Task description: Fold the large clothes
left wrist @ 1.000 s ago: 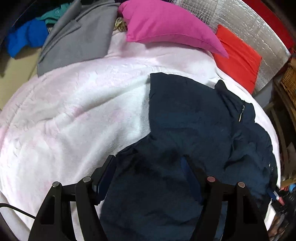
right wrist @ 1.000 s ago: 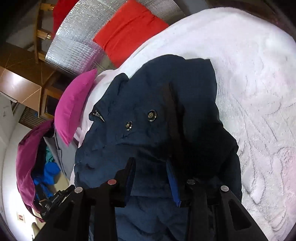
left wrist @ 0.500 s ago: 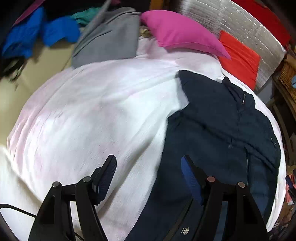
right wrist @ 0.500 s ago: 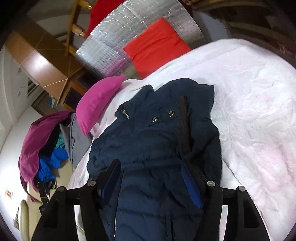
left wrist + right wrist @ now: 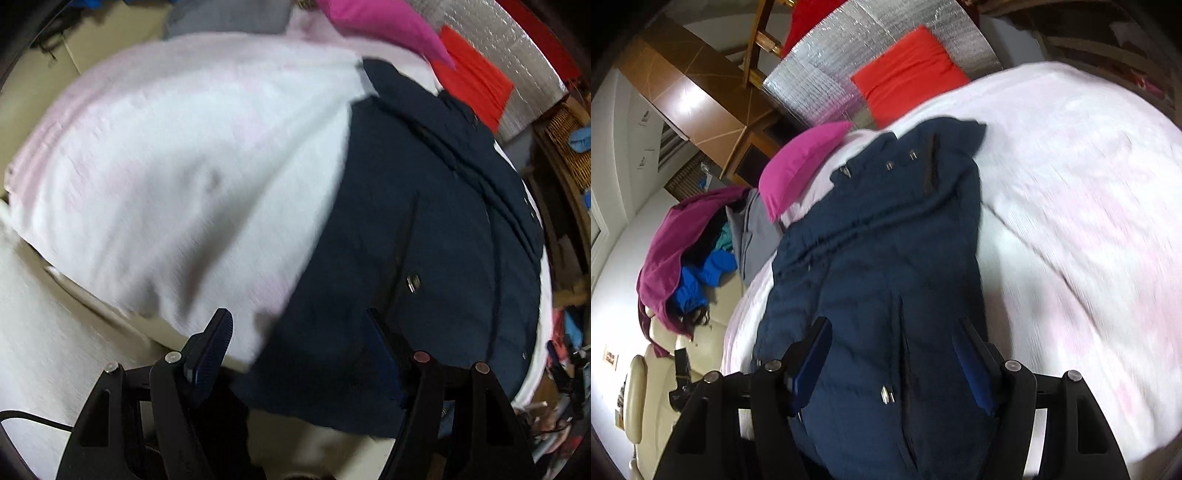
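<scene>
Lying lengthwise on the white-pink fleece blanket [image 5: 1089, 192], the navy padded coat [image 5: 886, 258] has its collar up near the magenta pillow [image 5: 801, 166] at about eleven o'clock and its hem hanging toward the near edge of the bed. It looks folded in along its length already, one front panel laid over the other, snaps [image 5: 888, 393] showing down the placket.

Both tools hang above the hem end. The left gripper [image 5: 299, 354] has its jaws spread wide, with nothing between them; the coat's corner sits under the right-hand finger at five o'clock in its view. The right gripper [image 5: 894, 362] is just as wide apart and empty, straddling the middle of the coat.

What worries me is the hem. It droops over the mattress edge, and a puffy, slick shell like that will slide if only one layer is pinched, so the top panel could peel away and undo the lengthwise fold. Grabbing unevenly, one corner further in than the other, would skew the next fold toward the red cushion [image 5: 908, 70] at twelve. Both views are smeared with motion, so I can't swear how far off the fabric the fingertips are; closing blind might catch blanket pile along with the coat.
</scene>
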The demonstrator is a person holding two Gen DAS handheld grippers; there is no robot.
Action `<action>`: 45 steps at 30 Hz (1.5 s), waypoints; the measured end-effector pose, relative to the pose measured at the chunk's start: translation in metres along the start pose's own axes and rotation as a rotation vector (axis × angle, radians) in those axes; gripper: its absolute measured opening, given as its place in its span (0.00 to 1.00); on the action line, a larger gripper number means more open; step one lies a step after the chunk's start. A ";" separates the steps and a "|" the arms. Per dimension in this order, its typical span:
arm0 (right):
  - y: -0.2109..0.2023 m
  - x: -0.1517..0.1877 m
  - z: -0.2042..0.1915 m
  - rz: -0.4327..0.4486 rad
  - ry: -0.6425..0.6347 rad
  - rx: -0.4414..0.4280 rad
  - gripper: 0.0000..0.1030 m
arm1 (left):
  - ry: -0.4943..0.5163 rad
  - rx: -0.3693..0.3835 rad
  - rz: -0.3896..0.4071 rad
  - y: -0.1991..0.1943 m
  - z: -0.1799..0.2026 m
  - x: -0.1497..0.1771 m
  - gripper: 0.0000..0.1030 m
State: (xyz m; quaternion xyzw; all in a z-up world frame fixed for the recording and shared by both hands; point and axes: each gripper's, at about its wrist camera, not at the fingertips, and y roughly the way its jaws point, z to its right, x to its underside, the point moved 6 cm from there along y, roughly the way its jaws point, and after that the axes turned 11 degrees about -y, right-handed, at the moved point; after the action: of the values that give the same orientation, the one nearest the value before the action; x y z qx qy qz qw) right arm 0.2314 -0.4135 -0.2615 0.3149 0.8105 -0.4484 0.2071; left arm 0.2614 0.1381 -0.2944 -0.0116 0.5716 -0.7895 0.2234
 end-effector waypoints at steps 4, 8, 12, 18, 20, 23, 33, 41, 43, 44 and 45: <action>-0.013 0.025 0.007 -0.036 0.032 -0.003 0.70 | 0.033 -0.031 -0.070 0.014 0.004 0.012 0.71; -0.020 0.050 0.016 -0.095 0.062 0.018 0.73 | 0.044 -0.023 -0.142 0.028 0.009 0.024 0.70; -0.015 0.072 0.022 -0.176 0.077 0.043 0.73 | 0.098 -0.035 -0.117 0.027 0.019 0.029 0.69; 0.011 0.101 0.023 -0.331 0.031 0.112 0.74 | 0.090 -0.022 -0.138 0.032 0.025 0.036 0.70; 0.015 0.109 0.012 -0.348 -0.029 0.125 0.74 | 0.077 -0.018 -0.168 0.036 0.022 0.037 0.75; 0.015 0.117 -0.004 -0.352 -0.115 0.131 0.59 | 0.098 -0.016 -0.178 0.038 0.025 0.042 0.75; 0.007 0.113 0.004 -0.291 -0.096 0.102 0.45 | 0.098 0.050 -0.172 0.036 0.037 0.050 0.48; 0.031 0.140 -0.005 -0.476 -0.207 0.164 0.68 | 0.178 -0.044 -0.201 0.050 0.048 0.054 0.72; 0.038 0.148 -0.005 -0.498 -0.209 0.181 0.54 | 0.205 -0.041 -0.189 0.052 0.061 0.058 0.64; 0.041 0.150 -0.004 -0.503 -0.199 0.179 0.38 | 0.220 -0.039 -0.185 0.053 0.066 0.058 0.56; 0.041 0.149 -0.006 -0.500 -0.211 0.182 0.33 | 0.237 -0.040 -0.174 0.051 0.070 0.059 0.51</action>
State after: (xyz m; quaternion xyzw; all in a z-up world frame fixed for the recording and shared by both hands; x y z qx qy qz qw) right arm 0.1532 -0.3442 -0.3748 0.0742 0.7934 -0.5867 0.1442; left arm 0.2447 0.0412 -0.3304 0.0277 0.6064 -0.7901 0.0851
